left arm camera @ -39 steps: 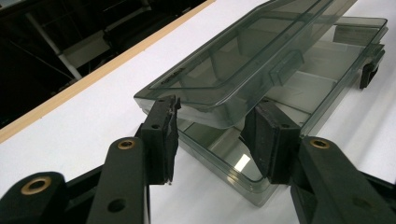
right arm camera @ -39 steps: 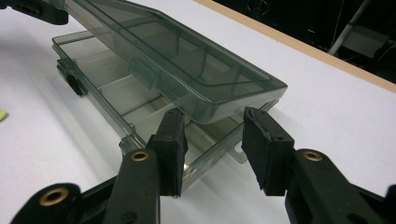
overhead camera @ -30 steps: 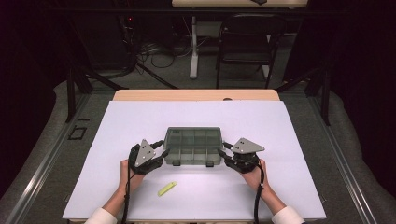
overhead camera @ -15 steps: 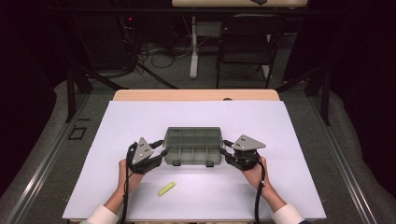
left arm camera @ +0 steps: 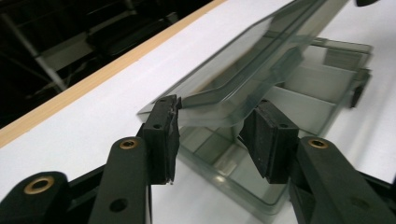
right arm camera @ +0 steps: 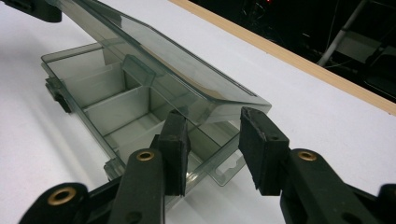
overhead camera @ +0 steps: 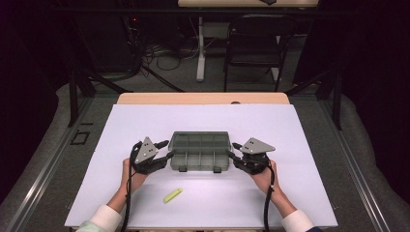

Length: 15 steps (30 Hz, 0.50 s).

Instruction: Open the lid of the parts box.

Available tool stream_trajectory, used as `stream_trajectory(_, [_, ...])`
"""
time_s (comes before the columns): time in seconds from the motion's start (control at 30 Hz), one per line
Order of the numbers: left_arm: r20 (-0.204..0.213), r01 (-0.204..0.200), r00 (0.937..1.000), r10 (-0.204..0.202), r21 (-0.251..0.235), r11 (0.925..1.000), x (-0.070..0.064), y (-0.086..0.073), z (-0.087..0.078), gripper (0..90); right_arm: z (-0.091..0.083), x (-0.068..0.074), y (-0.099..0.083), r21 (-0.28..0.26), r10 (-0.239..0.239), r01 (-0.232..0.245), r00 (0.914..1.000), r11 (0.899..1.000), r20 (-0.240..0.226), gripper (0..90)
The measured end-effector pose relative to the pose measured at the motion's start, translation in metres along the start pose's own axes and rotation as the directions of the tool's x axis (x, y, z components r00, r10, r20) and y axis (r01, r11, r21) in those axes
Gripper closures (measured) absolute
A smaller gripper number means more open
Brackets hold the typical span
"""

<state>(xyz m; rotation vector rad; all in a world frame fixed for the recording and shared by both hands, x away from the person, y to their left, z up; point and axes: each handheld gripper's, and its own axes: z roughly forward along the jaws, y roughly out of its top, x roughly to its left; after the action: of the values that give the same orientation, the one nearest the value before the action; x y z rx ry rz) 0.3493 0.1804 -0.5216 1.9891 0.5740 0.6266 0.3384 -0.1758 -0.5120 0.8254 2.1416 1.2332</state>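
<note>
Smoky clear plastic compartment box (overhead camera: 199,151): left gripper (left arm camera: 212,133) at nine, right gripper (right arm camera: 212,149) at three, jaws apart around its lid; lift both ends evenly.

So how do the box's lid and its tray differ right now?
The lid is raised and tilted, a plain smooth sheet; the tray lies flat on the table, split by dividers into compartments. The lid's corners sit between the open jaws of the left gripper and right gripper. Both are smoky clear plastic.
</note>
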Motion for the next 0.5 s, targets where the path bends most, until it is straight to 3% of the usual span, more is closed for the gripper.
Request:
stream_trajectory(0.03, [-0.014,-0.024,0.9996,0.025,0.008,0.9997,-0.0024,0.0013,0.0011,55.9,-0.0001,0.0003,0.0001,-0.002,0.001,-0.001,1.0,1.0,-0.003,63.0])
stream_trajectory(0.1, [-0.015,-0.026,0.9996,0.026,0.007,0.9996,-0.0024,0.0012,0.0011,55.9,0.0001,0.0005,0.0003,-0.002,-0.001,0.001,1.0,1.0,-0.007,63.5])
stream_trajectory(0.5, [-0.031,0.022,0.9993,-0.022,0.014,0.9996,-0.0019,0.0061,0.0,58.3,0.0001,-0.0004,0.0069,-0.006,-0.001,0.001,1.0,1.0,-0.005,64.6])
